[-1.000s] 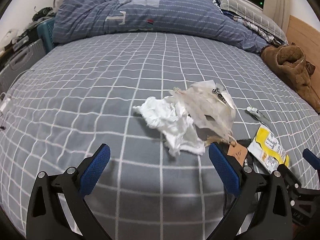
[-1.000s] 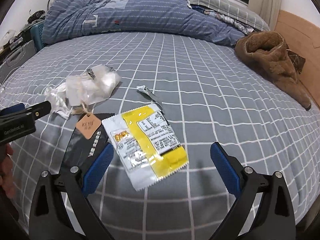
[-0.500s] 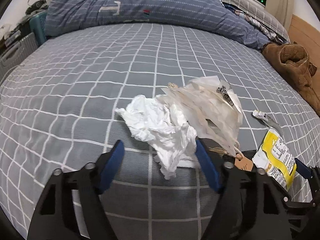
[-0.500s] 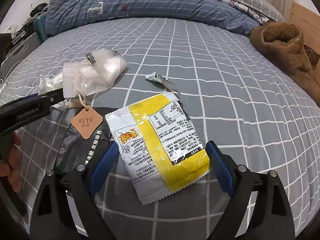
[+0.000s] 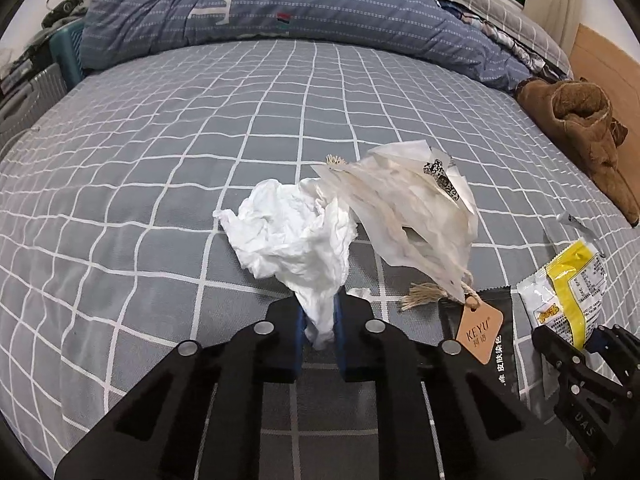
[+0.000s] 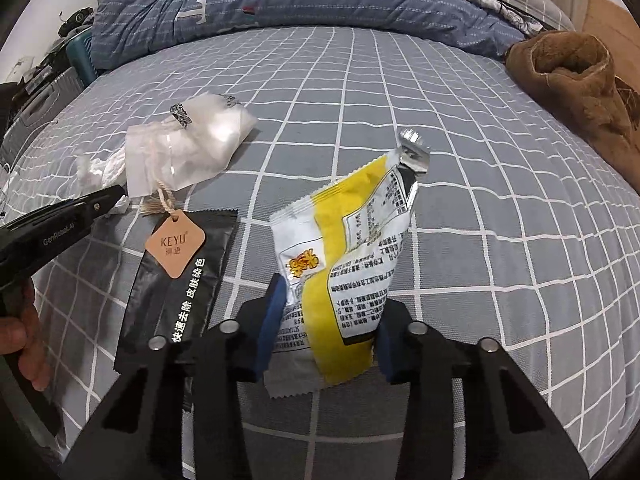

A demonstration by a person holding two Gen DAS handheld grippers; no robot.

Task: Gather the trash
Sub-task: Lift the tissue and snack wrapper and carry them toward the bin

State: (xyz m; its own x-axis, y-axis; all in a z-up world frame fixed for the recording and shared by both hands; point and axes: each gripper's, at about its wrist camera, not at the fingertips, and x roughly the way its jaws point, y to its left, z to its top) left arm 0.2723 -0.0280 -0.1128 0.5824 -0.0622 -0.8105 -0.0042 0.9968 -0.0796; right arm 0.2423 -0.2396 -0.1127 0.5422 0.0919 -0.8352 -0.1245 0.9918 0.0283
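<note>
My left gripper (image 5: 319,322) is shut on the near end of a crumpled white tissue (image 5: 294,236) on the grey checked bed. A translucent plastic bag (image 5: 408,212) lies just right of it, with a tan tag (image 5: 478,330) on string. My right gripper (image 6: 326,322) is shut on a yellow and white snack wrapper (image 6: 348,256), which buckles upward between the fingers. A black sachet (image 6: 176,284) with the tan tag (image 6: 175,245) lies left of it. The left gripper (image 6: 116,194) shows at the left edge of the right wrist view.
A small foil strip (image 5: 576,222) lies beyond the wrapper. A brown fleece garment (image 6: 580,88) lies at the right side of the bed. A blue striped duvet (image 5: 260,4) and pillows are piled at the far end. Cases (image 5: 28,88) stand beside the bed on the left.
Both grippers moved forward and closed. The left one closed on the tissue's near end; the right one closed on the snack wrapper, which bent up off the bed.
</note>
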